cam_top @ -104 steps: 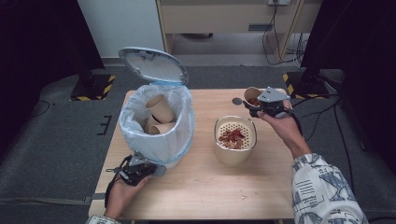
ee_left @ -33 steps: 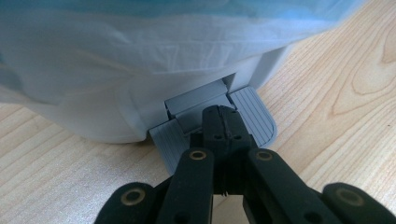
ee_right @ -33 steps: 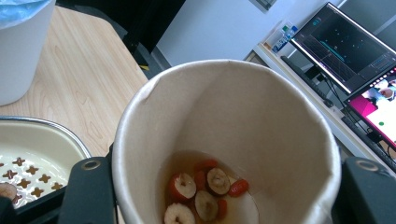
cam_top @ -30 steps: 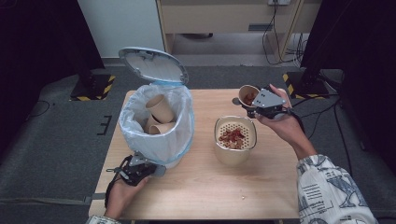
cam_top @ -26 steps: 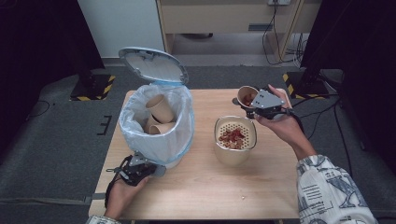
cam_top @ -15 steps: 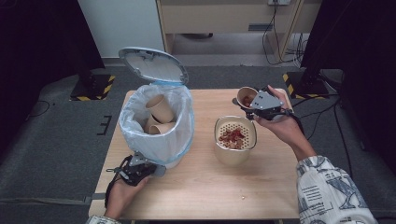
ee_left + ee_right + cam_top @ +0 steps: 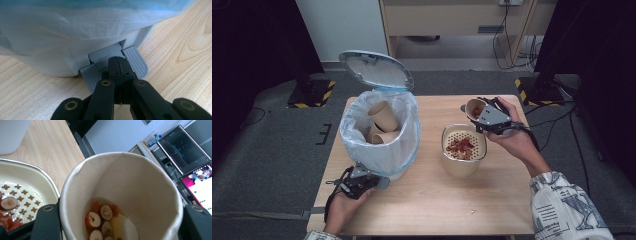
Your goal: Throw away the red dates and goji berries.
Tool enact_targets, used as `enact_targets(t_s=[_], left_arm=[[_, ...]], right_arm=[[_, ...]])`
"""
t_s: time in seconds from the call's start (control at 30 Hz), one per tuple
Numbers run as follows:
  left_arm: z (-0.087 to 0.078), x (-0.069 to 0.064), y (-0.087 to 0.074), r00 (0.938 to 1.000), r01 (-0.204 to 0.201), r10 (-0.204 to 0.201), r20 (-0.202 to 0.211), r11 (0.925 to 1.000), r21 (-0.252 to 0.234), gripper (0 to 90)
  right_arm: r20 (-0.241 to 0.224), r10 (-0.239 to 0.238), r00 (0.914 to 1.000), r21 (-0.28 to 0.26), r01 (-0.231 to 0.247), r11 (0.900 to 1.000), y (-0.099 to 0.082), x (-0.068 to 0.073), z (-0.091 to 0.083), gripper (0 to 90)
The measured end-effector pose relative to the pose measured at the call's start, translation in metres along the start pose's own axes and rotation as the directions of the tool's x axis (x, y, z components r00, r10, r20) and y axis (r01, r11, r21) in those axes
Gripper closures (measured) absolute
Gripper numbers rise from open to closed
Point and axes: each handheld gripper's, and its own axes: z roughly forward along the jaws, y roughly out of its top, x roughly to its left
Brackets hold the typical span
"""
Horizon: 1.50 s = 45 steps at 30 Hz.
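Right tool (image 7: pixel 482 112) grips cup (image 7: pixel 120 195); gripper view shows fruit slices (image 7: pixel 100 217) inside.

No text, label, brand or number can be read on anything here.

cup base (image 7: pixel 110 225) — cut off below

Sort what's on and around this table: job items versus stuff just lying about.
In the job:
paper cup with fruit slices
strainer bowl
bin and its pedal
right gripper
left gripper

Lying about:
crumb
monitors
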Motion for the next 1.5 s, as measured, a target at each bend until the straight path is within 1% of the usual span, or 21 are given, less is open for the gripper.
enact_targets(t_s=[0.1,0.2,0.5,0.67,0.77,0.8,1.07,1.3,1.5], left_arm=[[0.0,0.0,0.0,1.0,0.0,0.0,0.0,1.0,0.0,90.0],[0.0,0.0,0.0,1.0,0.0,0.0,0.0,1.0,0.0,90.0],[0.0,0.0,0.0,1.0,0.0,0.0,0.0,1.0,0.0,90.0],[0.0,0.0,0.0,1.0,0.0,0.0,0.0,1.0,0.0,90.0],[0.0,0.0,0.0,1.0,0.0,0.0,0.0,1.0,0.0,90.0],[0.0,0.0,0.0,1.0,0.0,0.0,0.0,1.0,0.0,90.0],[0.0,0.0,0.0,1.0,0.0,0.0,0.0,1.0,0.0,90.0],[0.0,0.0,0.0,1.0,0.001,-0.001,0.0,1.0,0.0,90.0],[0.0,0.0,0.0,1.0,0.001,-0.001,-0.001,1.0,0.0,90.0]], right_arm=[[-0.001,-0.014,0.9999,0.005,0.014,0.9999,0.0,0.001,0.0,33.4],[-0.002,-0.015,0.9999,0.003,0.015,0.9999,0.0,0.003,0.0,33.4],[0.0,-0.042,0.9991,0.014,0.042,0.999,-0.002,0.008,-0.001,33.4],[0.005,-0.071,0.9975,0.023,0.071,0.9972,-0.001,0.009,-0.001,33.4],[0.009,-0.095,0.9954,0.029,0.095,0.9951,0.0,0.01,-0.001,33.3],[0.012,-0.11,0.9939,0.033,0.109,0.9935,0.0,0.01,-0.002,33.3],[0.016,-0.139,0.9901,0.039,0.139,0.9896,0.0,0.011,-0.002,33.3],[0.021,-0.198,0.98,0.056,0.196,0.9789,0.002,0.014,-0.003,33.3],[0.028,-0.22,0.9752,0.063,0.218,0.974,0.003,0.014,-0.004,33.3]])
